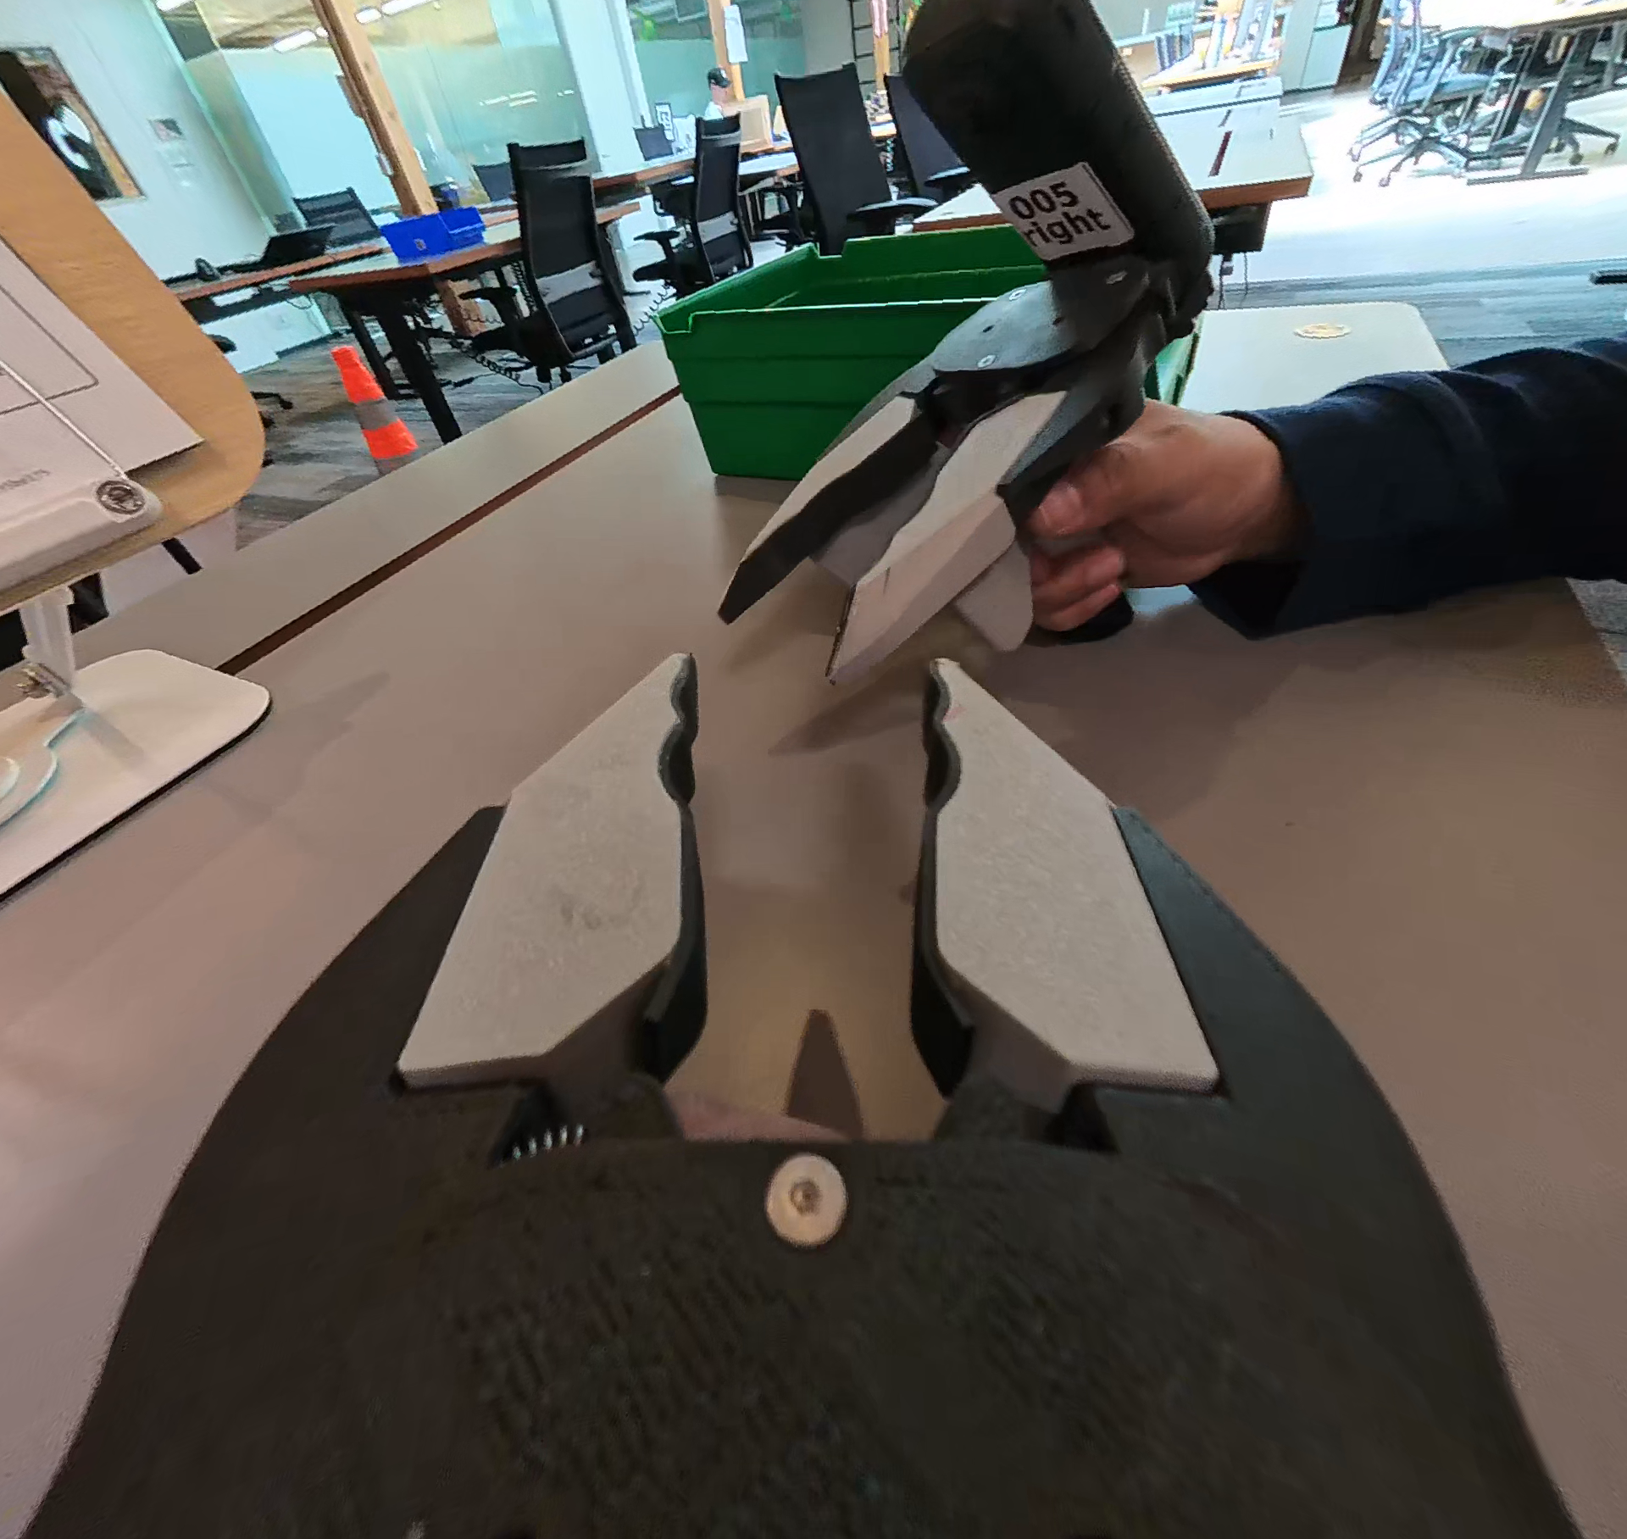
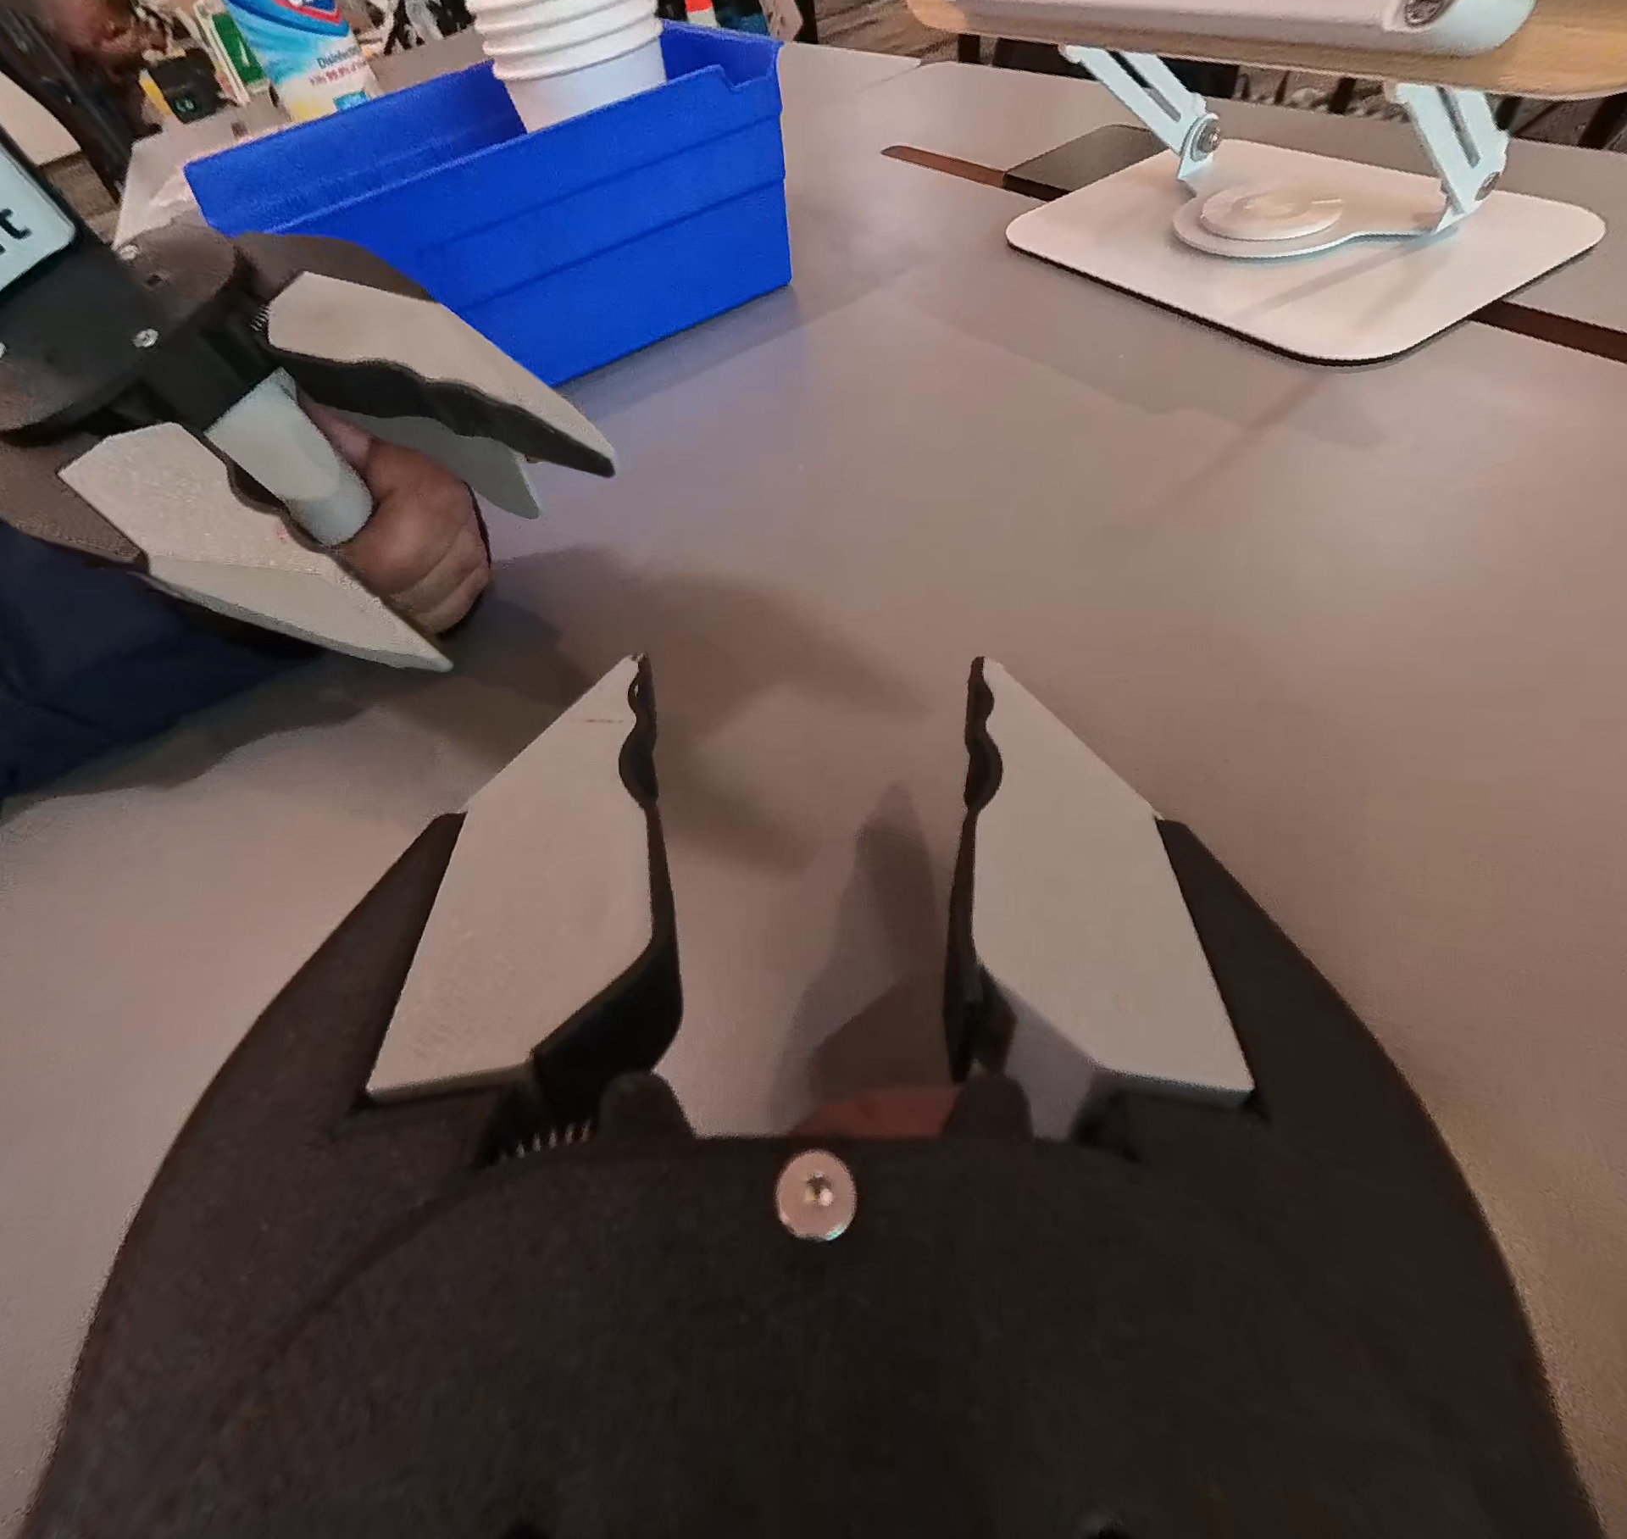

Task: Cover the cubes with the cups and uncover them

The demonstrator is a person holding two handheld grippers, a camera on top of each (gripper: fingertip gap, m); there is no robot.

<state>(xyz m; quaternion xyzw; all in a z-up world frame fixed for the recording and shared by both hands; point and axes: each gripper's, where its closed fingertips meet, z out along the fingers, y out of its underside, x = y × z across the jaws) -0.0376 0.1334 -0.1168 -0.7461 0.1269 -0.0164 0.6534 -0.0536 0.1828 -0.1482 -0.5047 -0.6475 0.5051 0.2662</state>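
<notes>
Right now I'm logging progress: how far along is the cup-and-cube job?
Nothing looks done: the table shows no cube, covered or not. The white cups sit stacked in the blue bin. Both the left claw and right claw are open and empty. Every step remains.

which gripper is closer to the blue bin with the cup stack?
Left. The left gripper is open and sits just in front of the blue bin. The right gripper, also open, is farther back over bare table.
</notes>
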